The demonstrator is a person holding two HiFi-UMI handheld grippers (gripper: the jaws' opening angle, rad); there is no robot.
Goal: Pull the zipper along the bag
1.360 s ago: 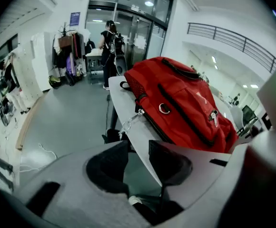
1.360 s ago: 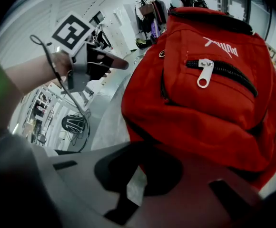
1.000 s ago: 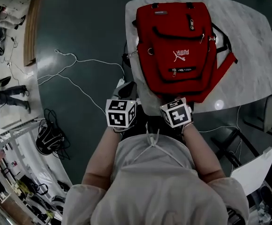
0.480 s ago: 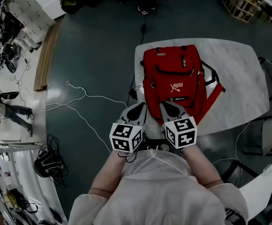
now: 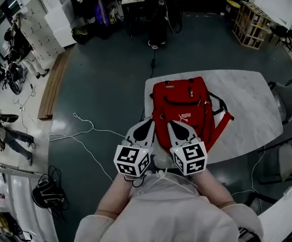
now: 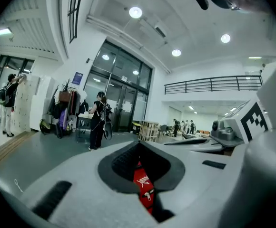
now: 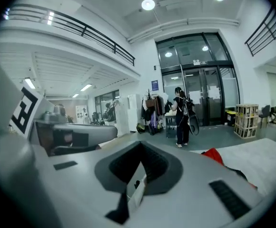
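Note:
A red backpack [image 5: 184, 107] lies flat on a white marble table [image 5: 251, 105], its front pockets and zippers facing up. Both grippers hang side by side in front of my chest, above the table's near edge and the bag's near end, touching nothing. The left gripper [image 5: 146, 127] is shut and empty; between its jaws the left gripper view shows a sliver of the red backpack [image 6: 144, 191] with a zipper pull. The right gripper [image 5: 175, 129] is also shut and empty. In the right gripper view the backpack [image 7: 215, 156] lies to the right on the table [image 7: 261, 158].
White cables [image 5: 85, 131] trail over the dark floor left of the table. Chairs [image 5: 286, 101] stand at its right side. A wooden crate [image 5: 249, 21] and a person beside a cart [image 5: 156, 11] are at the far end. A wooden board [image 5: 53, 87] lies at the left.
Both grippers have risen from beside my body and now point forward over the bag's near end. The head view has lifted, so the bag looks smaller and more of the room shows.

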